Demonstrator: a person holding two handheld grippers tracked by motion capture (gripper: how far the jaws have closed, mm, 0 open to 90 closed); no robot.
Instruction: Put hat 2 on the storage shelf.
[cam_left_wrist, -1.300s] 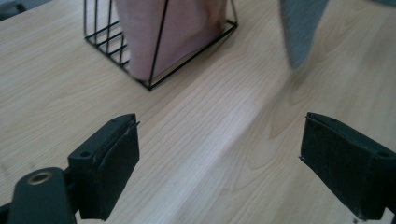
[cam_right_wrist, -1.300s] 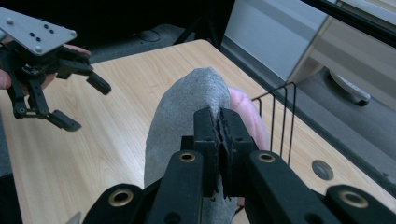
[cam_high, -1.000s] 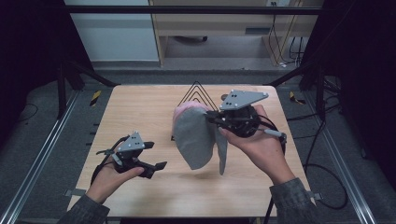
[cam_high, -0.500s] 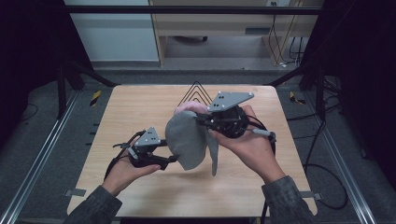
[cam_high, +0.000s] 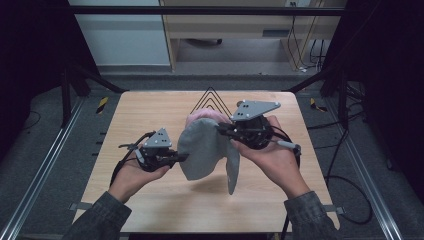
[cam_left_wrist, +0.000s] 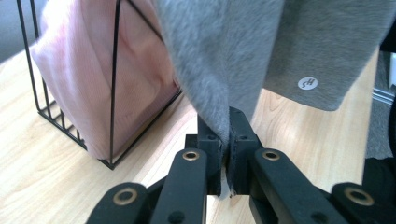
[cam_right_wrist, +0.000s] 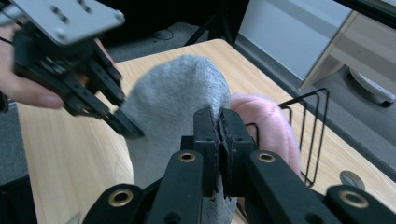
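Observation:
A grey fleecy cloth (cam_high: 202, 150) with a small round white label (cam_left_wrist: 307, 83) hangs above the table between both grippers. My left gripper (cam_high: 182, 156) has just closed its jaws, and they pinch the cloth's left edge (cam_left_wrist: 227, 135). Higher up, my right gripper (cam_high: 222, 129) is shut on the cloth's upper part (cam_right_wrist: 218, 128). In the right gripper view the left gripper (cam_right_wrist: 133, 130) comes in from the left onto the grey cloth (cam_right_wrist: 173, 93).
Behind the cloth a black wire rack (cam_high: 209, 96) stands on the wooden table (cam_high: 145, 115) with a pink cloth (cam_high: 200, 118) in it. In the left gripper view, rack (cam_left_wrist: 114, 93) and pink cloth (cam_left_wrist: 74, 70) are close on the left. Dark floor and metal frame rails surround the table.
My left gripper moved right and up from the table's left side to the grey cloth and shut on its edge. The right hand, holding the cloth, barely shifted.

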